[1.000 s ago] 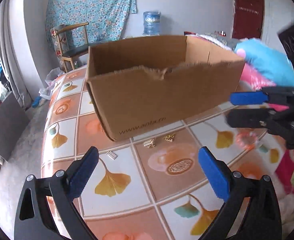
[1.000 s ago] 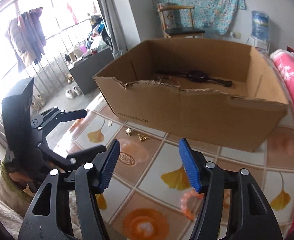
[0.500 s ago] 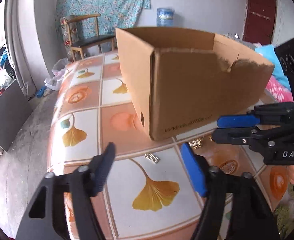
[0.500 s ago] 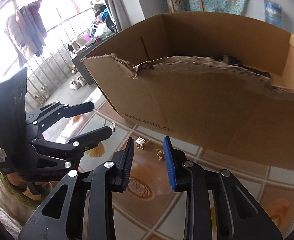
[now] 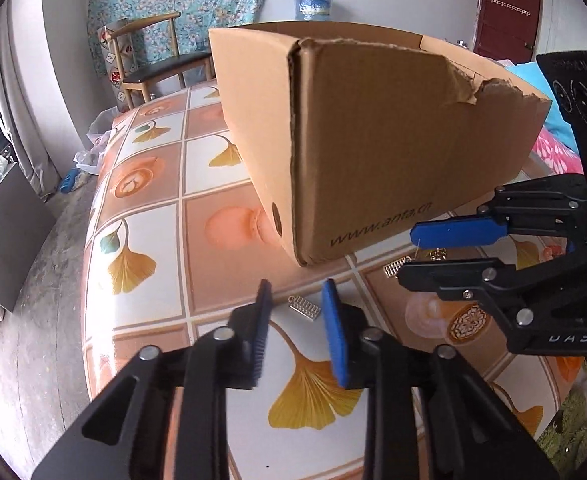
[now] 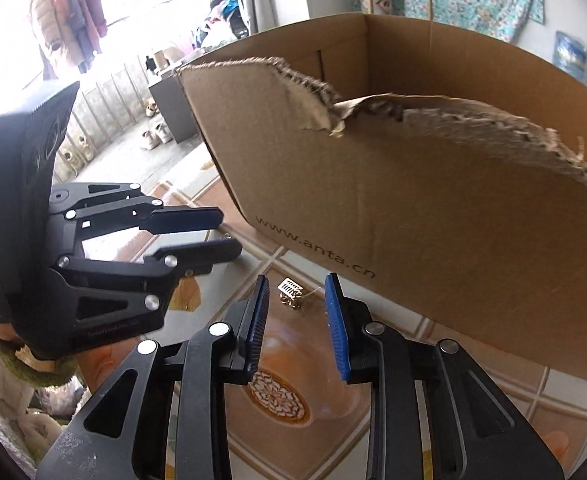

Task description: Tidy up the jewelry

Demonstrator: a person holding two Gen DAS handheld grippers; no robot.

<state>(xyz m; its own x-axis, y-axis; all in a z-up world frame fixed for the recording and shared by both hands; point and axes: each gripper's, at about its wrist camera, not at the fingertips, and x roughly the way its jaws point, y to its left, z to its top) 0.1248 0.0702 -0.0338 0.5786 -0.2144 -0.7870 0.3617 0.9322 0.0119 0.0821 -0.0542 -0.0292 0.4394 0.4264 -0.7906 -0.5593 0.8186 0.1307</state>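
Two hand-held grippers are closing in on small jewelry pieces scattered on the tiled surface (image 5: 145,236), just in front of a torn cardboard box (image 5: 373,140).

Nearest the onlooker, the left gripper (image 5: 295,320) is hovering low with its jaws parted and empty, and a silver comb-shaped charm (image 5: 304,307) is lying flat between the blue pads (image 5: 335,336), apparently not touched by either. Beside it, the right gripper (image 6: 296,322) is poised the same way, jaws apart and holding nothing, framing a small silver charm (image 6: 290,287) and a gold piece (image 6: 291,300) that are sitting just beside each other near the foot of the box.

The work appears to be at the picking-up stage: each tool is lining up on its own target, and nothing has been lifted. The next move is calling for a careful drop to the tiles and a gentle squeeze, since such thin, flat pieces could easily slip or skate away under the pads. The right side will likely need to single out one of its two neighbours.

Beyond them the box is standing open-topped, its ragged front wall facing the tools; it looks like the probable destination.
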